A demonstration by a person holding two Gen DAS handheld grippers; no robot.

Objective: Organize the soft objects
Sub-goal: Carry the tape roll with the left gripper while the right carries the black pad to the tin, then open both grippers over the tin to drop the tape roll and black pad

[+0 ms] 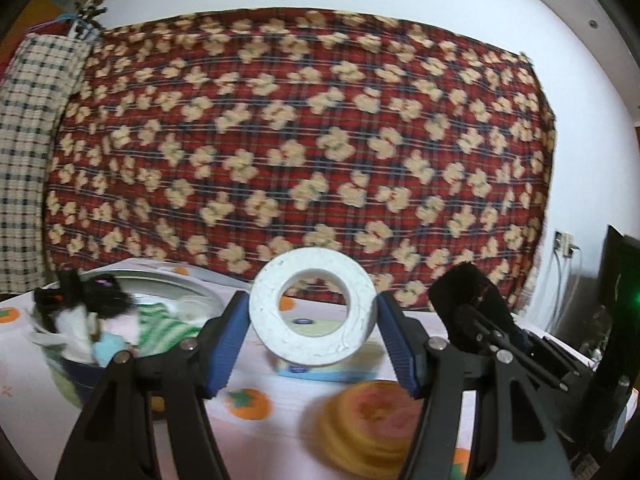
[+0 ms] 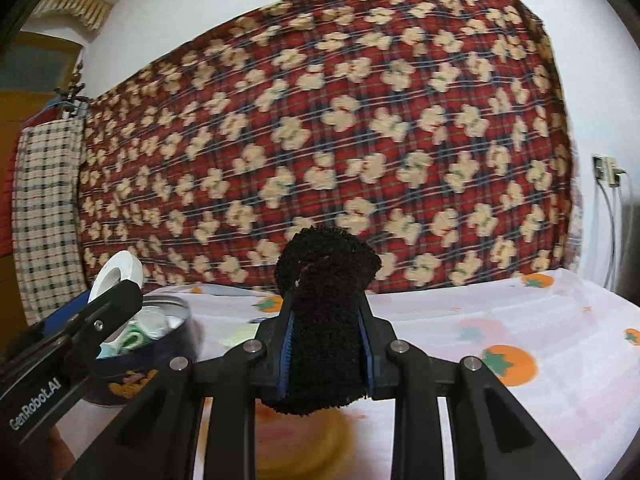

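Soft objects occupy both claws above the surface (image 2: 460, 320); we see the left claw (image 1: 313, 340) half open, its blue pads pressed on a white foam ring (image 1: 313, 307); the right claw (image 2: 326, 344) stands narrow, clamped on a black fuzzy cloth (image 2: 326, 304). Left of the ring, a round tin (image 2: 160, 344) holds more soft items; a yellow-orange sponge (image 1: 372, 428) lies below the ring on the surface.
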